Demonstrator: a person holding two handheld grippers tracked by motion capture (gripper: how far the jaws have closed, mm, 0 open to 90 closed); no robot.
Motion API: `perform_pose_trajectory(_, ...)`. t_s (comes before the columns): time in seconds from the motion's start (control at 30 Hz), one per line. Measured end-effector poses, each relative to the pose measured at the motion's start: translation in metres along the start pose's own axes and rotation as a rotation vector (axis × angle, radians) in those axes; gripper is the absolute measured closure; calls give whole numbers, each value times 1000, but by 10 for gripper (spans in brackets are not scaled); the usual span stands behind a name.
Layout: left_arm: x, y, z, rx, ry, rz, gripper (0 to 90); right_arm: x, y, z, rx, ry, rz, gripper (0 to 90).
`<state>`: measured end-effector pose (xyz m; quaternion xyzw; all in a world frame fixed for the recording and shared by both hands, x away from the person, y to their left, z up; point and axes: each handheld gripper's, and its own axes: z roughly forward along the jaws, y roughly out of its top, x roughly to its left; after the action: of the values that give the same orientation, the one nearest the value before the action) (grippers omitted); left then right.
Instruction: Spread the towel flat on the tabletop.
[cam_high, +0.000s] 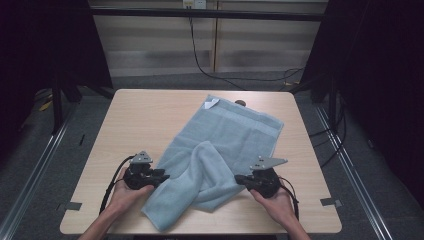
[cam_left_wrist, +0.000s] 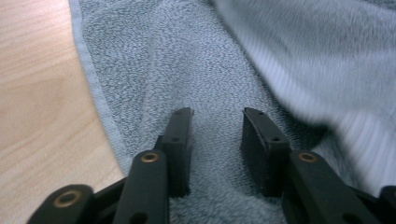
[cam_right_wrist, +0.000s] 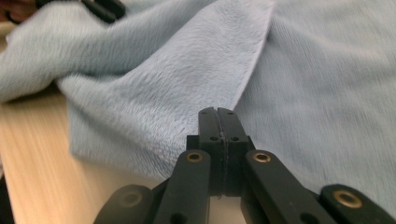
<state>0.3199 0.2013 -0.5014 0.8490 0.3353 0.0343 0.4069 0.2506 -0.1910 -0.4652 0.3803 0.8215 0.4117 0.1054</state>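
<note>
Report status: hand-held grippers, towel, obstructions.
Left hand-held gripper open over towel. Right hand-held gripper shut at towel's edge, grip on cloth unclear. Nothing in the way.

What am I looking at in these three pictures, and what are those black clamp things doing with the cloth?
A person sits at a wooden table and holds a hand-held clamp in each hand. The high view looks down from above. The other two pictures come from small cameras riding on each clamp, looking along its black jaws. A light blue towel lies rumpled on the table, one part folded over itself. The left tool hangs over the towel near its edge with jaws apart, nothing pinched. The right tool sits at the towel's other side with jaws pressed together; whether any cloth is caught between them I cannot tell.
</note>
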Motion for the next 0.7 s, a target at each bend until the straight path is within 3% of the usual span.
perform_pose_trajectory(0.07, 1, 0, 0, 2, 4, 15, 668, -2, -12, -9, 4, -9, 18, 898)
perform_pose_trajectory(0.2, 7, 2, 3, -17, -4, -1, 698, -1, -33, -18, 46, -14, 37, 898)
perform_pose_trajectory(0.37, 12, 7, 7, -13, 3, -1, 706, 4, -41, -23, 51, -3, 52, 882)
perform_pose_trajectory(0.47, 16, 12, 10, -10, -1, -19, 681, -4, -33, -22, 22, -14, 52, 725)
perform_pose_trajectory(0.57, 21, 12, 12, -33, -8, -42, 675, -23, -13, -14, -29, -39, 64, 681)
perform_pose_trajectory(0.7, 22, 11, 12, -36, -12, -37, 660, -55, 20, 13, -70, -62, 82, 687)
